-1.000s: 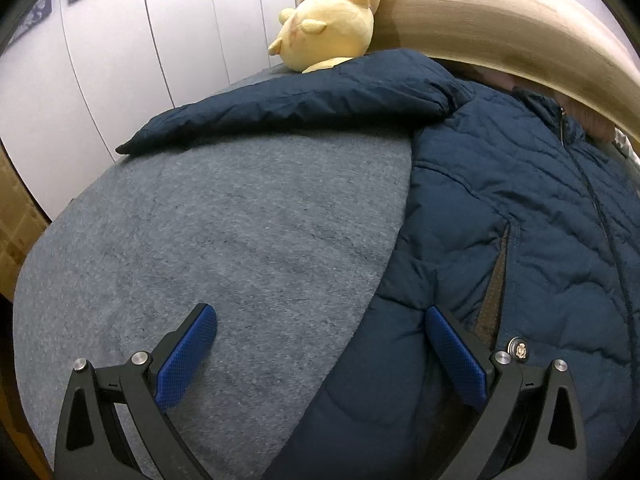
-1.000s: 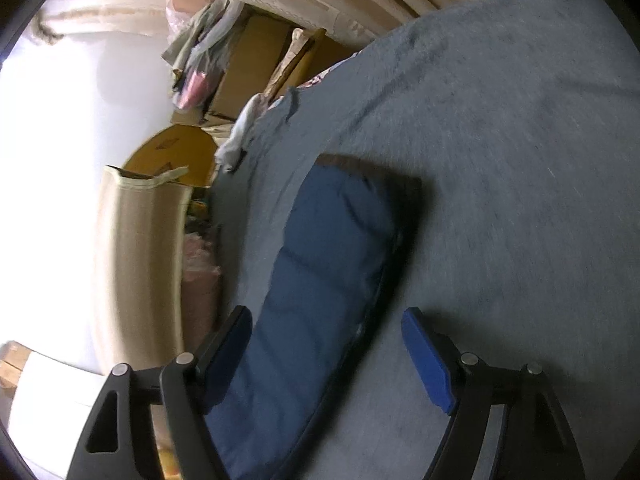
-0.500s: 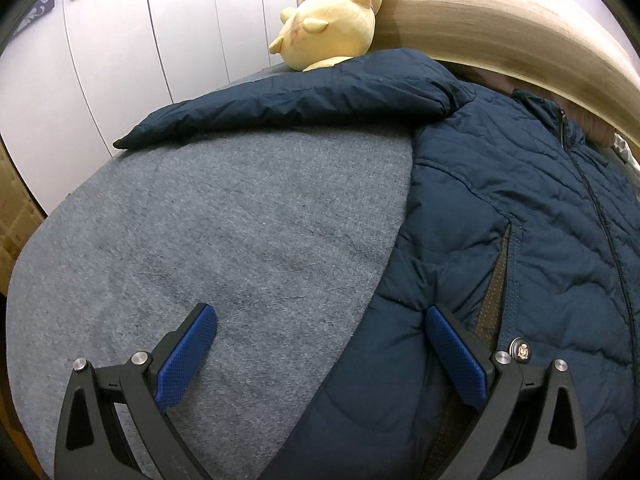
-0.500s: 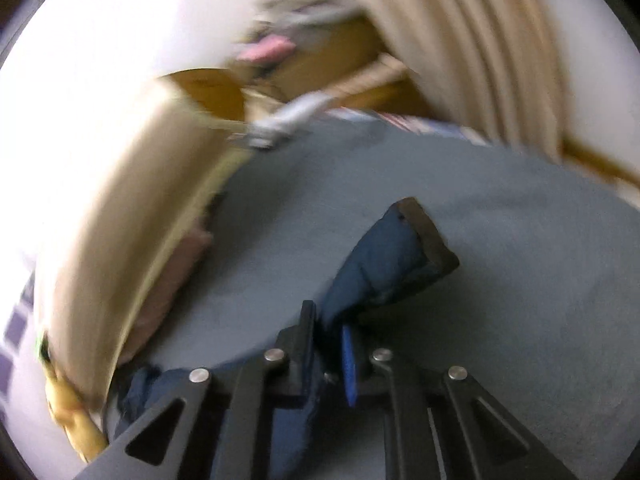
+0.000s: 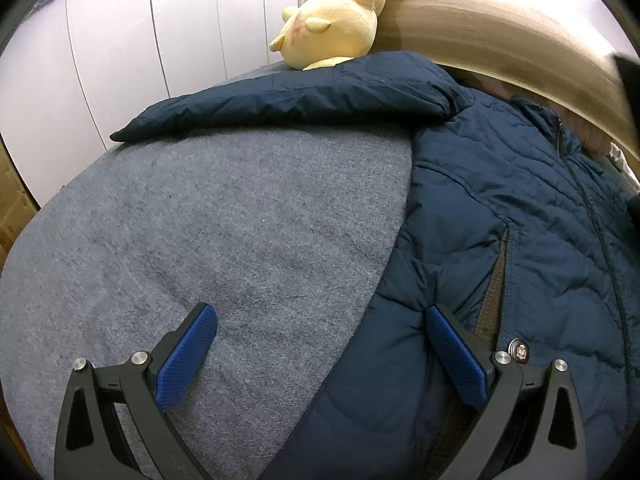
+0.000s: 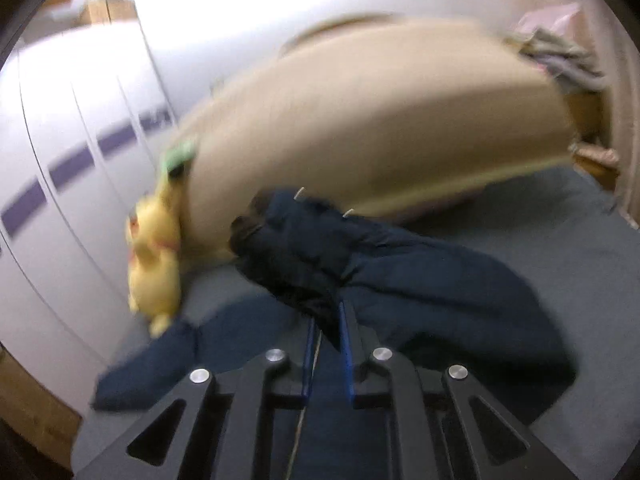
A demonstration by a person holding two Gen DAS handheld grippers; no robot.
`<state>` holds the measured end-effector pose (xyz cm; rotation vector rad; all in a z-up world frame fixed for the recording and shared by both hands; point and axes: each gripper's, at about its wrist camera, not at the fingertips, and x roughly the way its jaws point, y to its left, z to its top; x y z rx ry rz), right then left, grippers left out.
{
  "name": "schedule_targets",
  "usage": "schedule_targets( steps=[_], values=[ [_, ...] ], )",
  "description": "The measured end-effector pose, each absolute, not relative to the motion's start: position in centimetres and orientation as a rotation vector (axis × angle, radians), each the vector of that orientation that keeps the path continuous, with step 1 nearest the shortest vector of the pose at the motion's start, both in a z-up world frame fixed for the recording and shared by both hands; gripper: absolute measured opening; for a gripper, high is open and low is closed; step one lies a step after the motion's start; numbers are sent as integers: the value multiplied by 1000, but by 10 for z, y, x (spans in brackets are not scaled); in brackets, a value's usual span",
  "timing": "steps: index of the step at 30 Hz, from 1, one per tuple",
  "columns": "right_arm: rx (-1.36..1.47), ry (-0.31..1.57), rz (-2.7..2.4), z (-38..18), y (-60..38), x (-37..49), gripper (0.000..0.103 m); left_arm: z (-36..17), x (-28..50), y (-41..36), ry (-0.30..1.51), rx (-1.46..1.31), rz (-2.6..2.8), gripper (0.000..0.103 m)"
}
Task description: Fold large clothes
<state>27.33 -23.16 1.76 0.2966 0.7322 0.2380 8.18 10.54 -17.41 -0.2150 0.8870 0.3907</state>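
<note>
A navy quilted jacket [image 5: 500, 200] lies front up on the grey bed cover [image 5: 220, 220], one sleeve [image 5: 280, 100] stretched out to the left. My left gripper [image 5: 320, 352] is open across the jacket's side edge, one pad on the cover and one on the quilting. In the blurred right wrist view my right gripper [image 6: 326, 316] pinches the other sleeve [image 6: 304, 240], lifted over the jacket body [image 6: 440, 300] with its cuff pointing away. Its jaws are opening slightly, with the cloth still between the pads.
A yellow plush toy [image 5: 332, 28] leans on the tan headboard [image 5: 480, 32] at the far end of the bed. White wardrobe doors [image 5: 120, 40] stand to the left. A pile of cloth [image 6: 560, 52] sits behind the headboard. A dark shape [image 5: 628, 92] cuts into the left view's right edge.
My right gripper closed on the sleeve, then lifted and swung it over towards the jacket body while rolling. The left gripper stayed put and open. A dark shape entered the left view's right edge.
</note>
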Motion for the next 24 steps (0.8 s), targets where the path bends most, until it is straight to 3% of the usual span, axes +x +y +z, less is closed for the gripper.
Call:
schedule_targets(
  steps=[2,5,11,16,21,24],
  values=[
    [243,837,239,-9,-202,282,26,-174,81,106,886,-219,388,103],
    [192,945,229,-36,-184,285,103,-174,80,107,885,-224,385,103],
    [190,855,261,0,-179,279,103,-174,78,109,881,-234,378,103],
    [401,760,267,21,-240,247,103,-162,79,112,922,-248,345,103],
    [557,737,197,-28,-315,179,103,-96,85,93,817,-337,146,103],
    [600,694,107,-65,-348,144,103,-61,127,58,829,-418,-134,103]
  ],
)
